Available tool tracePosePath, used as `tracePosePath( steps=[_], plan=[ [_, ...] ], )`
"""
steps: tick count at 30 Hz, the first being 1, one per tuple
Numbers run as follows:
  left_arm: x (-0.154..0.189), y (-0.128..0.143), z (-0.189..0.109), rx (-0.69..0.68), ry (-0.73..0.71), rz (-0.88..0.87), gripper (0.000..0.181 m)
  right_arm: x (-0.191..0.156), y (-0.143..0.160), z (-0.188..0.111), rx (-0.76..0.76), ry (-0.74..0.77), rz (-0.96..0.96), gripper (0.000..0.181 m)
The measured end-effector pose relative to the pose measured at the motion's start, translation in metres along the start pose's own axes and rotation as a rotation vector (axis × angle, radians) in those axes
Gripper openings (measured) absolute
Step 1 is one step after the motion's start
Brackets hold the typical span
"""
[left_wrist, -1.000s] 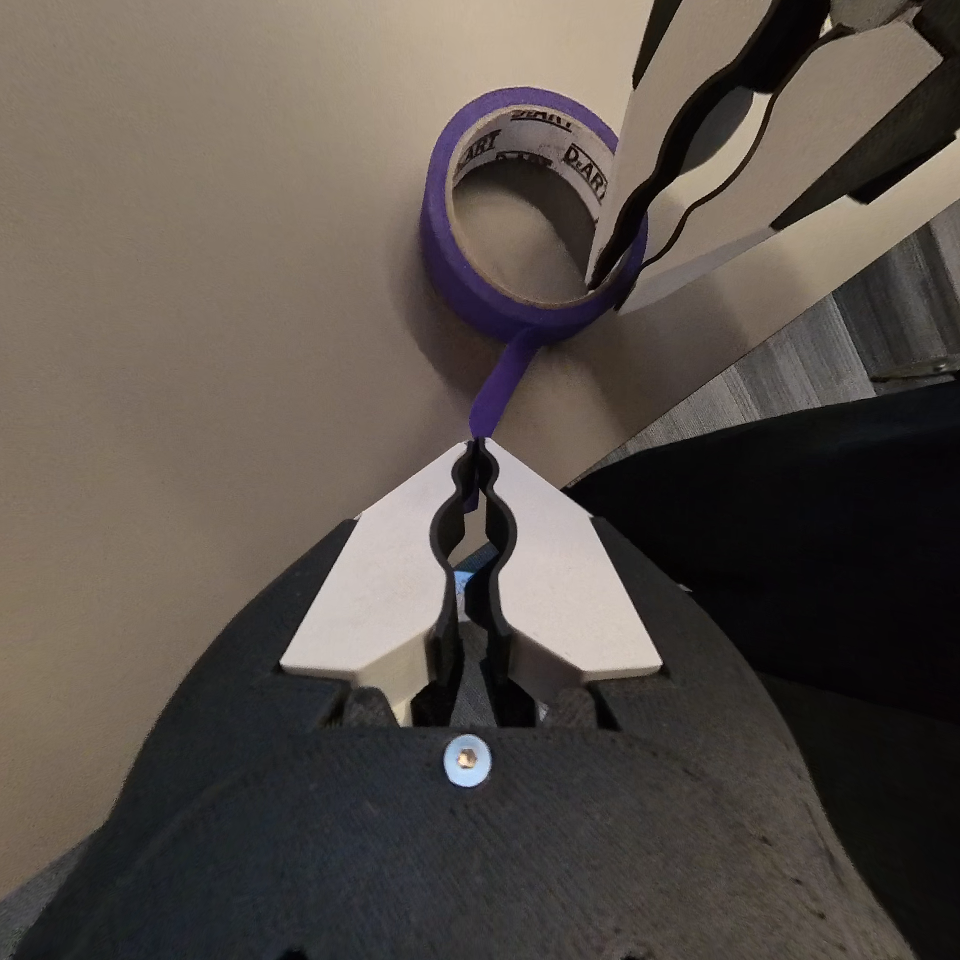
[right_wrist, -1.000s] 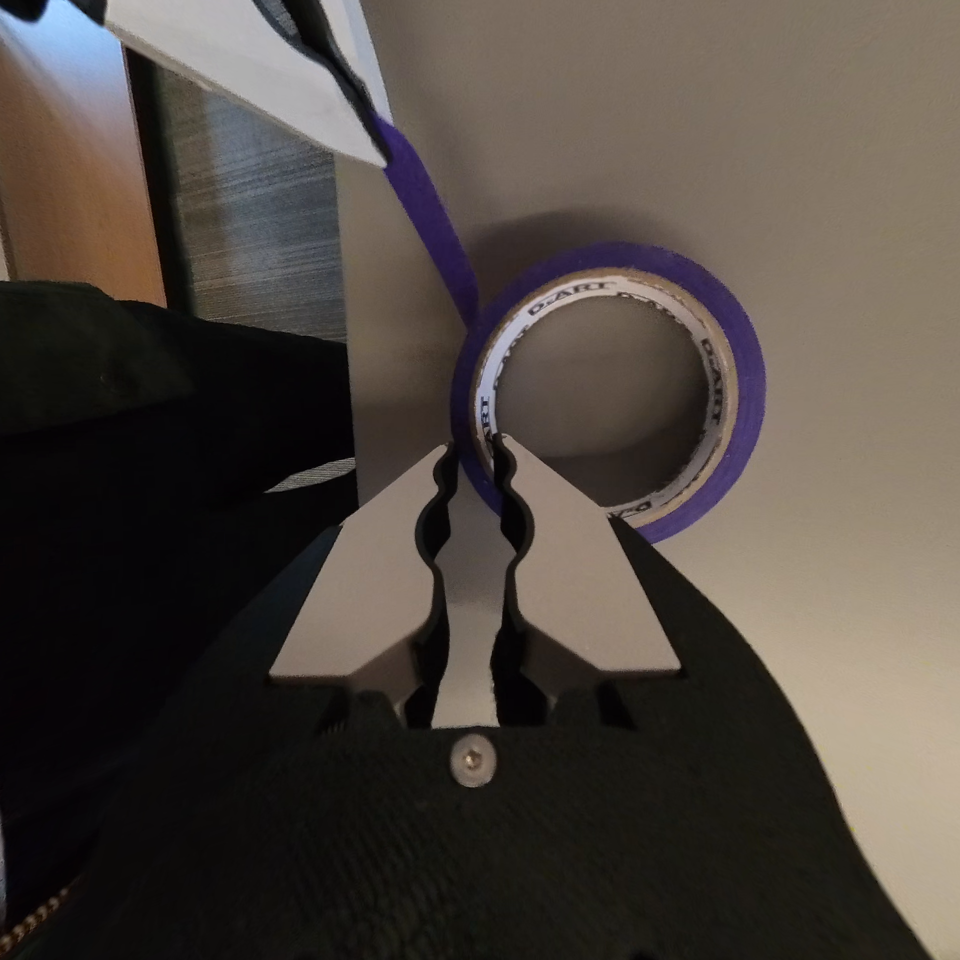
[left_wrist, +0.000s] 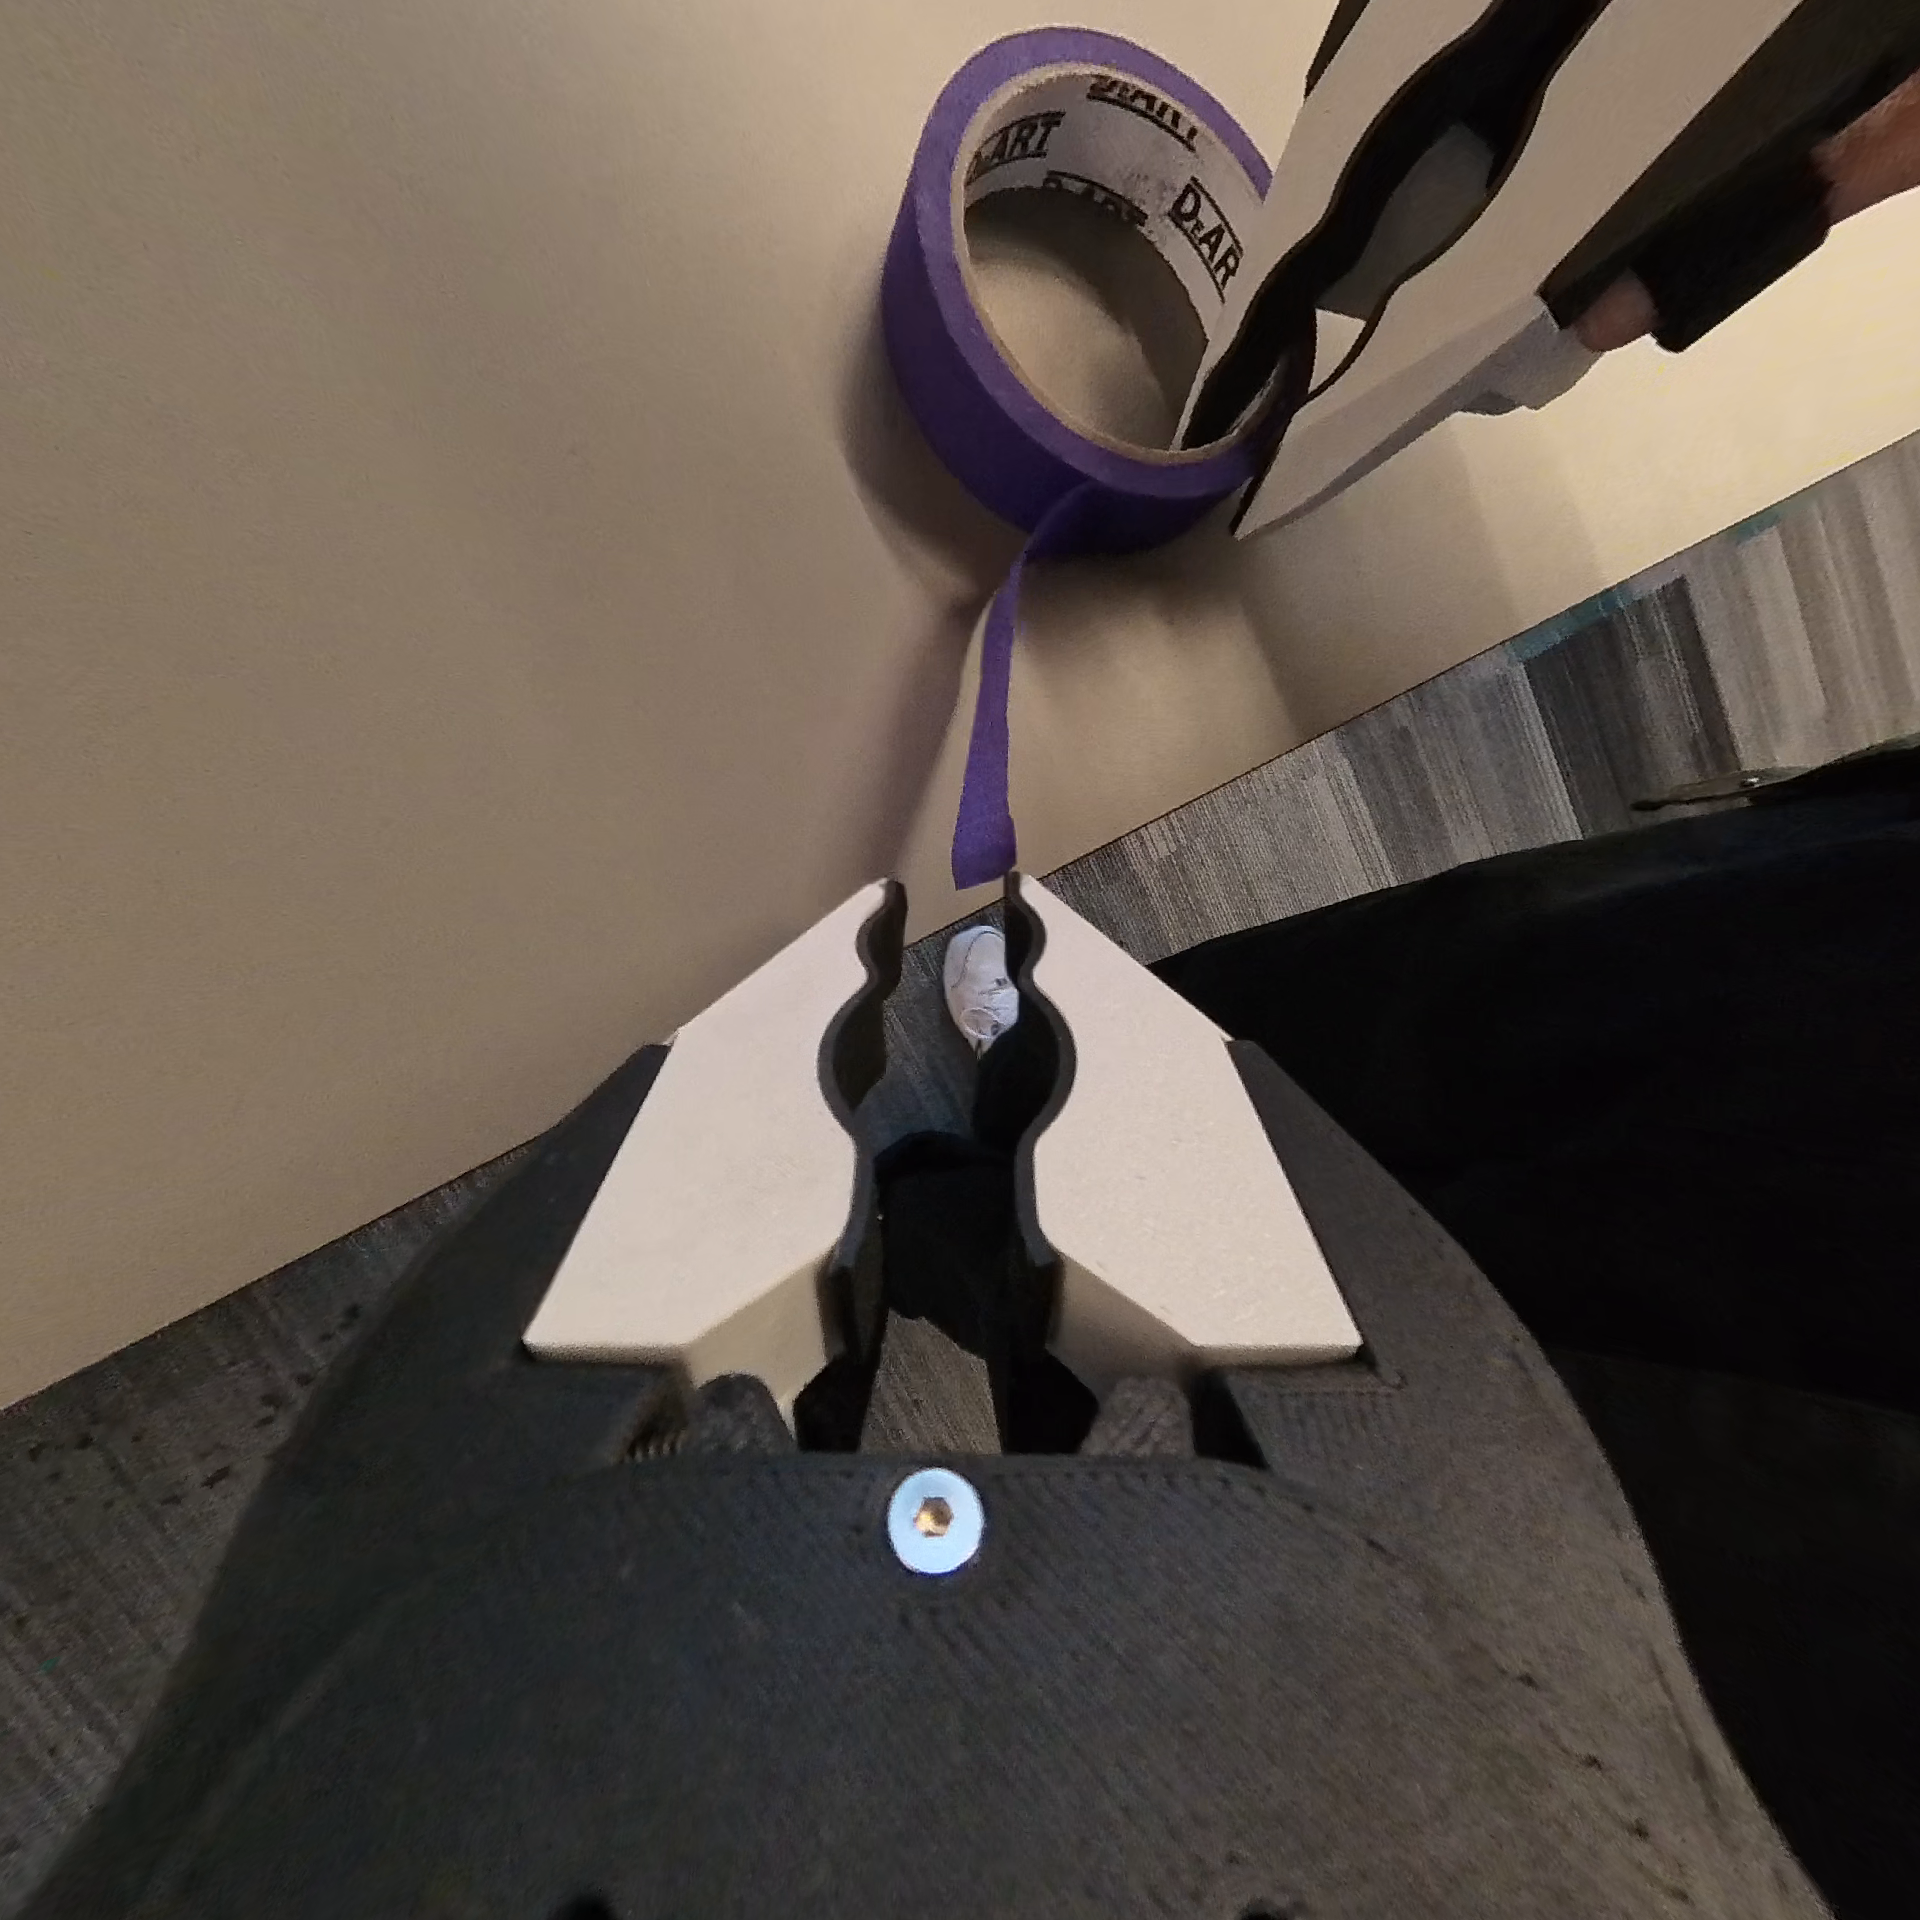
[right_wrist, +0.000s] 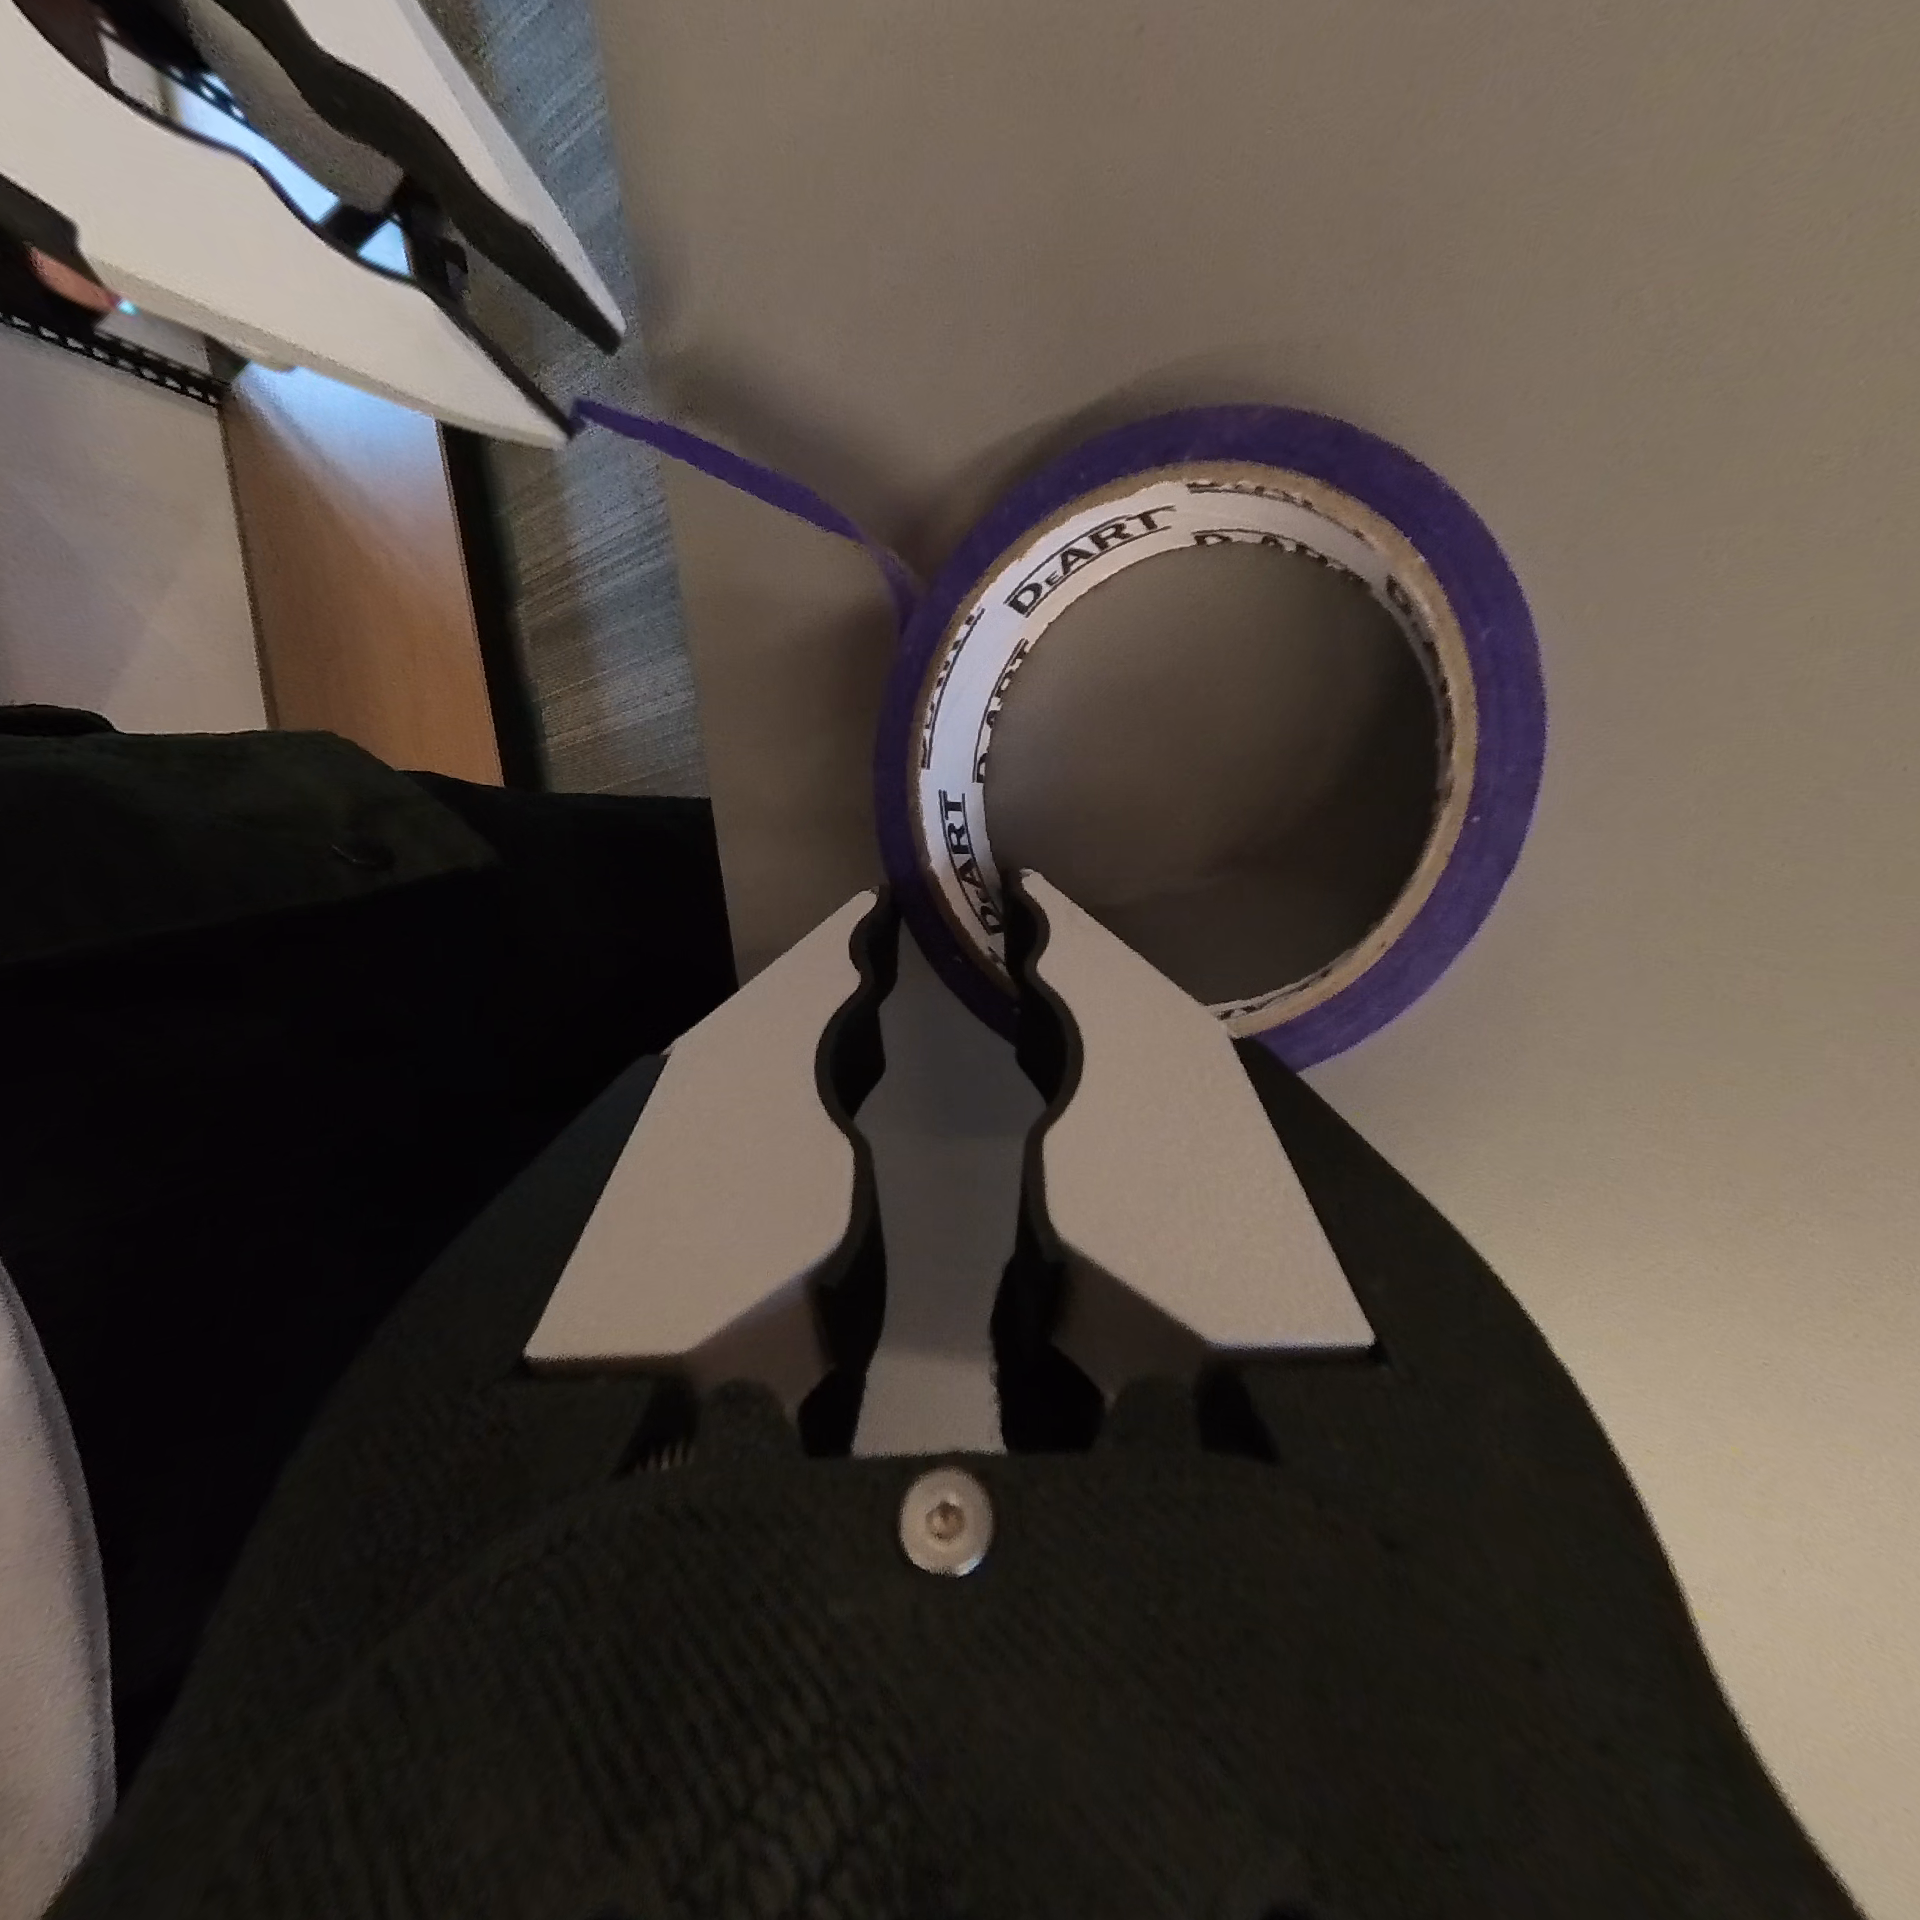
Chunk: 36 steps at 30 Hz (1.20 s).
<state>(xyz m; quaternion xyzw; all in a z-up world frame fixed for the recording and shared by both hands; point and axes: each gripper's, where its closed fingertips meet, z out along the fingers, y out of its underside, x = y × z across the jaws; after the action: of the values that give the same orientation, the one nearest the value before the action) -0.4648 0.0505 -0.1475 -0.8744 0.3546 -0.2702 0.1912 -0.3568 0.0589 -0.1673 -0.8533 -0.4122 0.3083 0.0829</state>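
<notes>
A roll of purple tape (left_wrist: 935, 312) with a white printed core stands on a beige table (left_wrist: 416, 520). My right gripper (right_wrist: 953, 886) is shut on the roll's wall (right_wrist: 1496, 644), one finger inside the core and one outside; it also shows in the left wrist view (left_wrist: 1226, 473). A pulled-out strip of tape (left_wrist: 987, 727) runs from the roll to my left gripper (left_wrist: 951, 886). The left jaws stand apart, and the strip's end touches the tip of the right finger. In the right wrist view the strip (right_wrist: 727, 462) meets the left gripper (right_wrist: 592, 382) at its lower fingertip.
The table edge runs diagonally close behind the left gripper, with grey carpet (left_wrist: 1662, 675) below. A person's dark trouser leg (left_wrist: 1558, 1143) and white shoe (left_wrist: 977, 987) are beside the table. A wooden panel (right_wrist: 353, 582) stands at the left. The grippers' ends are close to 12 cm from one another.
My left gripper has moved back from the roll, drawing the strip out longer, and its jaws have opened from shut on the strip. The right gripper still holds the roll.
</notes>
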Motion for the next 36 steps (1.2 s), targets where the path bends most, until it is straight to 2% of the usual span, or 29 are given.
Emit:
tracePosePath(
  steps=[6,10,11,14,20,23,26,28,31,33,36],
  plan=[
    [-0.005,0.001,0.011,-0.028,-0.077,0.01,0.011,-0.003,-0.001,-0.001,0.012,-0.01,0.027,0.026],
    [-0.012,-0.007,-0.01,0.029,-0.119,0.032,0.014,-0.007,-0.012,-0.016,0.096,0.031,-0.014,0.032],
    [-0.016,-0.011,-0.021,0.049,-0.133,0.041,0.015,-0.009,-0.02,-0.023,0.147,0.042,-0.021,0.04],
    [-0.041,-0.024,-0.072,0.122,-0.24,0.117,0.016,-0.021,-0.055,-0.059,0.372,0.077,-0.083,0.049],
    [-0.128,-0.076,-0.211,0.279,-0.479,0.299,0.021,-0.04,-0.144,-0.15,0.747,0.195,-0.164,0.046],
    [-0.177,-0.124,-0.275,0.372,-0.542,0.395,0.028,-0.05,-0.202,-0.175,0.799,0.266,-0.246,0.046],
    [-0.215,-0.182,-0.316,0.458,-0.525,0.525,0.037,-0.056,-0.269,-0.188,0.805,0.391,-0.343,0.046],
    [-0.23,-0.216,-0.325,0.481,-0.451,0.633,0.047,-0.061,-0.314,-0.196,0.822,0.471,-0.404,0.046],
    [-0.235,-0.249,-0.318,0.461,-0.286,0.772,0.046,-0.063,-0.368,-0.193,0.805,0.512,-0.431,0.046],
    [-0.234,-0.256,-0.303,0.397,-0.185,0.879,0.045,-0.061,-0.391,-0.18,0.728,0.508,-0.46,0.046],
    [-0.236,-0.254,-0.277,0.3,-0.102,1.036,0.038,-0.04,-0.401,-0.16,0.545,0.556,-0.448,0.046]
  ],
)
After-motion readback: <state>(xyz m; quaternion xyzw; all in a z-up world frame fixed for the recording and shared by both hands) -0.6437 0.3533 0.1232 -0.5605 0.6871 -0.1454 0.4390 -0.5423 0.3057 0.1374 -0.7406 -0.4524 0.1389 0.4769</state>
